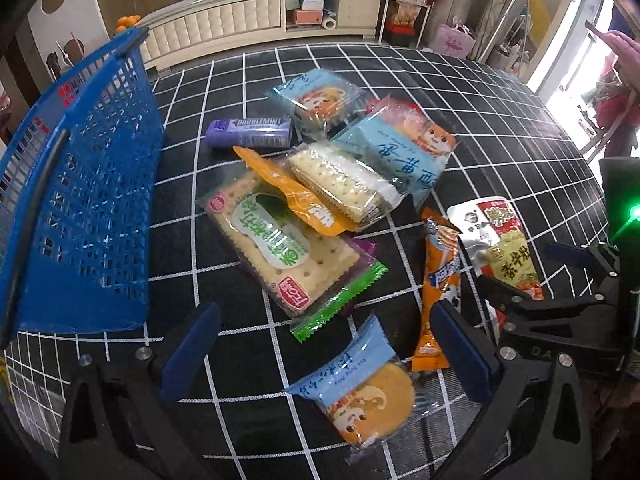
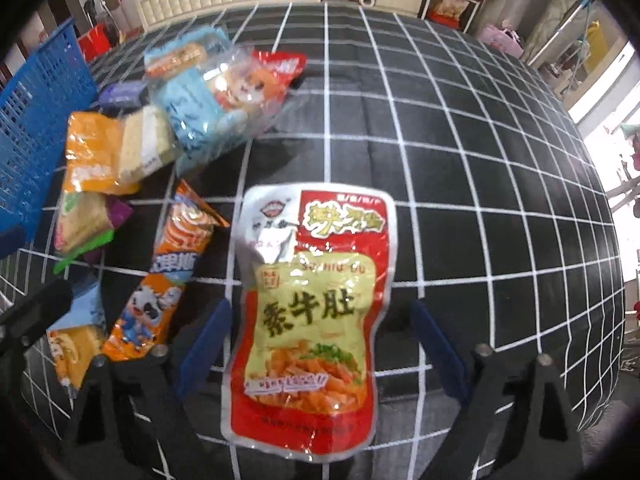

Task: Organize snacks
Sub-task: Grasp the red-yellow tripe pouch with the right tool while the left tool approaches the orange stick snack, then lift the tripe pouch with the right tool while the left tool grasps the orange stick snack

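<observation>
From the left wrist I see my left tool spread wide with nothing in it, hanging over a cake pack that lies near its right finger. The basket stands to the left of the tool, the snack pile between and beyond. At the right edge my right tool sits low by the red pouch, so that arm is the nearer one to it.

From the right wrist the right tool is released, fingers well to either side of the pouch. The pouch lies flat on the bench, its long axis running straight ahead along the fingers, its near end between them. I judge a plain squeeze would take it across its width. The basket is off to the far left.
</observation>
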Action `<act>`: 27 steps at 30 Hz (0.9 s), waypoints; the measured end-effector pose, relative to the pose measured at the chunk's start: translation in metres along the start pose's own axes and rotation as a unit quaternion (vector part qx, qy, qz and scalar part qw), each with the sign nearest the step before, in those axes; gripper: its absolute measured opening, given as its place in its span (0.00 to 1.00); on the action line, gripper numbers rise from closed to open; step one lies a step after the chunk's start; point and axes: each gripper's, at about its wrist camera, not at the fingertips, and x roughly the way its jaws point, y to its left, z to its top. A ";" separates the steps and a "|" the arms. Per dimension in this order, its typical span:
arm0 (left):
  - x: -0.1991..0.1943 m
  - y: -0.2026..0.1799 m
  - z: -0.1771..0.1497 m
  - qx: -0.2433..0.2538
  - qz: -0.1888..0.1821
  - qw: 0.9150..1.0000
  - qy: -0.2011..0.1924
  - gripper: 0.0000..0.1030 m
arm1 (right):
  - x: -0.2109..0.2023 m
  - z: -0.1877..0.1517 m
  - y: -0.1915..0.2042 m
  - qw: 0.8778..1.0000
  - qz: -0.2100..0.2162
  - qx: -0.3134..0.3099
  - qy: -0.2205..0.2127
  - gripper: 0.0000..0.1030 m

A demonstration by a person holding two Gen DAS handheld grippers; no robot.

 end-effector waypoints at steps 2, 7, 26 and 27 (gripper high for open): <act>0.003 0.001 0.001 -0.001 -0.003 1.000 0.002 1.00 | -0.001 0.000 -0.003 1.000 0.005 0.004 -0.001 0.89; 0.005 0.005 0.000 0.001 -0.009 1.000 0.006 1.00 | -0.003 0.000 0.001 1.000 0.015 -0.008 -0.012 0.66; -0.022 -0.018 0.005 0.051 -0.027 0.998 -0.014 1.00 | -0.048 -0.023 -0.025 0.996 0.035 0.063 -0.046 0.41; -0.022 -0.022 0.007 0.058 -0.027 0.998 -0.015 1.00 | -0.051 -0.025 -0.029 0.996 0.036 0.069 -0.049 0.41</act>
